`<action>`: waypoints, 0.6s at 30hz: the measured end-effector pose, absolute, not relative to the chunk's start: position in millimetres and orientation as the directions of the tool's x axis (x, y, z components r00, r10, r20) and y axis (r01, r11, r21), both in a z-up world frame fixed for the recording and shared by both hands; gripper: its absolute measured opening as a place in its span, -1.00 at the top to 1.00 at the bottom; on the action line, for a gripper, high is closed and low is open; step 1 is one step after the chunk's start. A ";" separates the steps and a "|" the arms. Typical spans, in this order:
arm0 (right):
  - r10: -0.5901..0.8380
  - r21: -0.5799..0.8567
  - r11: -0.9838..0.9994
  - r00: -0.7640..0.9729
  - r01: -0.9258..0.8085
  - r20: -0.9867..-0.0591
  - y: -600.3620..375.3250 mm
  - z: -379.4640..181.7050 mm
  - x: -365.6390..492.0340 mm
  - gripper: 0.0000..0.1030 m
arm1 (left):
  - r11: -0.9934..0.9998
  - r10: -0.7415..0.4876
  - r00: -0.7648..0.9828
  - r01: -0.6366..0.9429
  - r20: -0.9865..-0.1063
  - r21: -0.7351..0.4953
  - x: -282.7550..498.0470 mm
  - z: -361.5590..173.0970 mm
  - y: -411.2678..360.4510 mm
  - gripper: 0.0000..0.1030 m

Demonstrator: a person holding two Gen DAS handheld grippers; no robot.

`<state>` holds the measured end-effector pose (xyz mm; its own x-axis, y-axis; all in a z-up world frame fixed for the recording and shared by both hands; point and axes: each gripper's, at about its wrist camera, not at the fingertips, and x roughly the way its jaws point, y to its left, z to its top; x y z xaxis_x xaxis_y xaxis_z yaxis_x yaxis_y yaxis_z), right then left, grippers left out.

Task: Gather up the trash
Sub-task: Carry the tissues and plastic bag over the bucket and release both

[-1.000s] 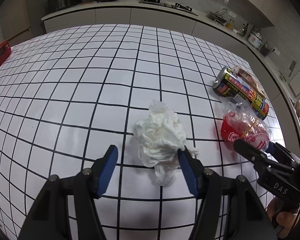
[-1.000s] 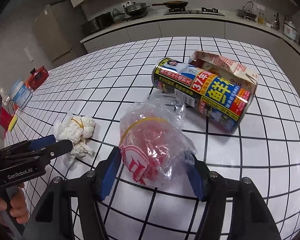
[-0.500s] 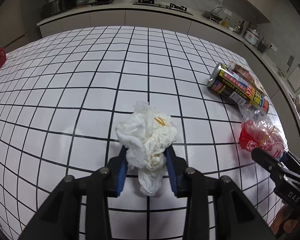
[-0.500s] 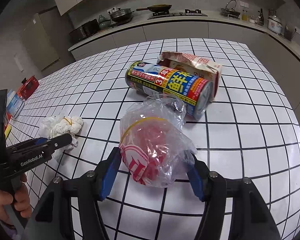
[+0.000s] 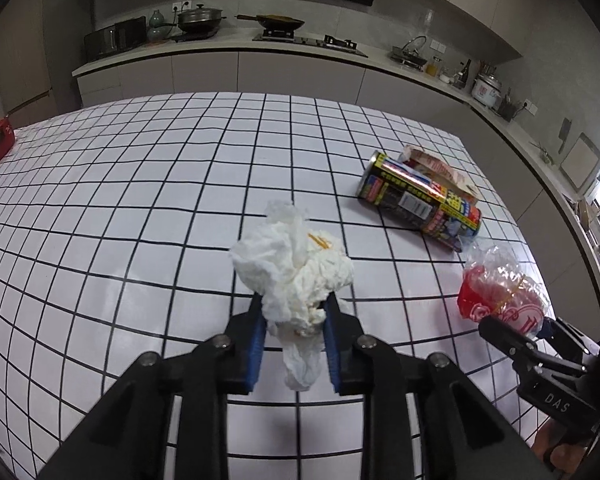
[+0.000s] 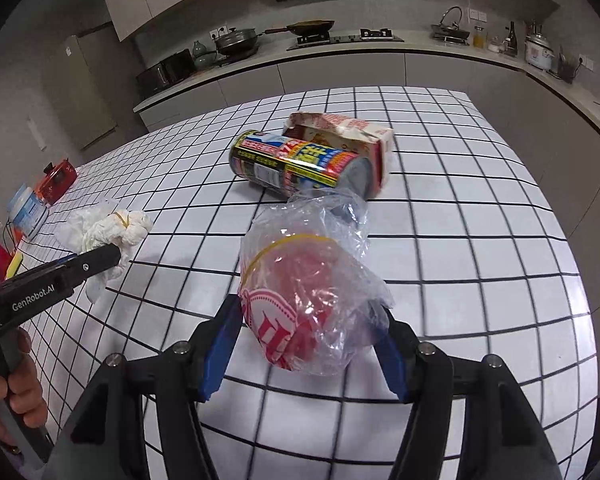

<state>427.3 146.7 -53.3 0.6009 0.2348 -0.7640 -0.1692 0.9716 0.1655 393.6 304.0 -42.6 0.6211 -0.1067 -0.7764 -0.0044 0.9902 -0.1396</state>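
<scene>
Left gripper [image 5: 294,338], low centre of the left wrist view: pinched tight on the crumpled white tissue [image 5: 296,276], blue pads [image 5: 257,344] pressed into both its flanks. Bulged above the pads, with a loose tail hanging down between them, over the gridded white table [image 5: 140,208] at frame centre. Thin yellow band crossing the wad near its top.

Right gripper [image 6: 304,346], low centre of the right wrist view: closed on the clear plastic bag [image 6: 312,296] with red printed packaging inside and a yellow rubber band looped round its upper part. Held between both blue pads, raised just in front of the camera.

Farther out, upper centre of the right wrist view: printed can [image 6: 300,168] lying on its side on the table, touching a torn paper carton [image 6: 340,132] behind it. At the left edge: red box [image 6: 58,176] and a plastic jar [image 6: 28,210]. Behind the table: kitchen counter [image 6: 340,52] with pots and a pan.
</scene>
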 end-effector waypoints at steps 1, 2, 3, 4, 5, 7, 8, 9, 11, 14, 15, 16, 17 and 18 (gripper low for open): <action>0.233 0.164 0.972 0.604 -0.168 -0.762 141.4 -52.4 424.5 -0.27 | 0.990 -0.107 0.622 -0.005 -0.776 -0.140 391.7 -42.7 299.0 0.47; 0.229 0.159 0.973 0.607 -0.167 -0.761 134.9 -51.4 421.2 -0.27 | 0.990 -0.106 0.620 -0.005 -0.777 -0.140 389.7 -43.1 293.1 0.48; 0.231 0.160 0.973 0.609 -0.169 -0.759 130.3 -50.8 419.0 -0.27 | 0.990 -0.105 0.619 -0.006 -0.779 -0.139 387.5 -44.8 289.8 0.48; 0.233 0.162 0.972 0.611 -0.170 -0.757 125.8 -50.4 416.7 -0.27 | 0.991 -0.104 0.616 -0.006 -0.781 -0.137 385.3 -46.1 286.1 0.48; 0.236 0.167 0.972 0.611 -0.169 -0.756 120.3 -50.4 414.0 -0.27 | 0.990 -0.106 0.613 -0.007 -0.783 -0.139 382.8 -47.7 283.8 0.48; 0.241 0.176 0.970 0.612 -0.166 -0.753 113.1 -50.6 409.7 -0.27 | 0.990 -0.108 0.607 -0.007 -0.787 -0.141 377.3 -49.0 279.7 0.48; 0.243 0.181 0.970 0.616 -0.162 -0.750 110.0 -49.8 406.4 -0.27 | 0.990 -0.109 0.606 -0.004 -0.788 -0.140 375.1 -48.7 277.6 0.48; 0.240 0.185 0.971 0.623 -0.153 -0.745 106.1 -48.4 402.9 -0.27 | 0.990 -0.111 0.605 0.000 -0.788 -0.139 372.0 -47.9 275.1 0.48; 0.237 0.200 0.971 0.629 -0.131 -0.740 97.2 -46.2 398.8 -0.27 | 0.990 -0.120 0.607 0.018 -0.786 -0.137 368.0 -43.9 270.2 0.48; 0.207 0.201 0.976 0.647 -0.084 -0.734 85.7 -44.3 393.8 -0.27 | 0.989 -0.148 0.618 0.072 -0.772 -0.131 366.5 -35.5 258.8 0.48; 0.191 0.199 0.978 0.652 -0.063 -0.734 81.8 -44.3 391.5 -0.27 | 0.987 -0.162 0.619 0.094 -0.768 -0.132 367.0 -33.6 254.6 0.48; 0.173 0.196 0.980 0.656 -0.039 -0.735 76.4 -44.7 389.8 -0.27 | 0.983 -0.183 0.620 0.122 -0.763 -0.136 367.3 -31.8 249.7 0.47; 0.149 0.190 0.982 0.659 -0.010 -0.737 71.9 -45.0 385.9 -0.27 | 0.979 -0.204 0.620 0.149 -0.758 -0.141 367.5 -30.5 244.5 0.48; 0.123 0.182 0.983 0.660 0.021 -0.741 66.5 -45.2 381.4 -0.27 | 0.974 -0.223 0.617 0.171 -0.755 -0.148 367.9 -29.7 239.4 0.48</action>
<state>381.4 66.5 -45.2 0.6604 0.1233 -0.7407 0.0209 0.9830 0.1822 367.9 239.4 -29.7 0.6168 -0.2226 -0.7550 0.1705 0.9742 -0.1479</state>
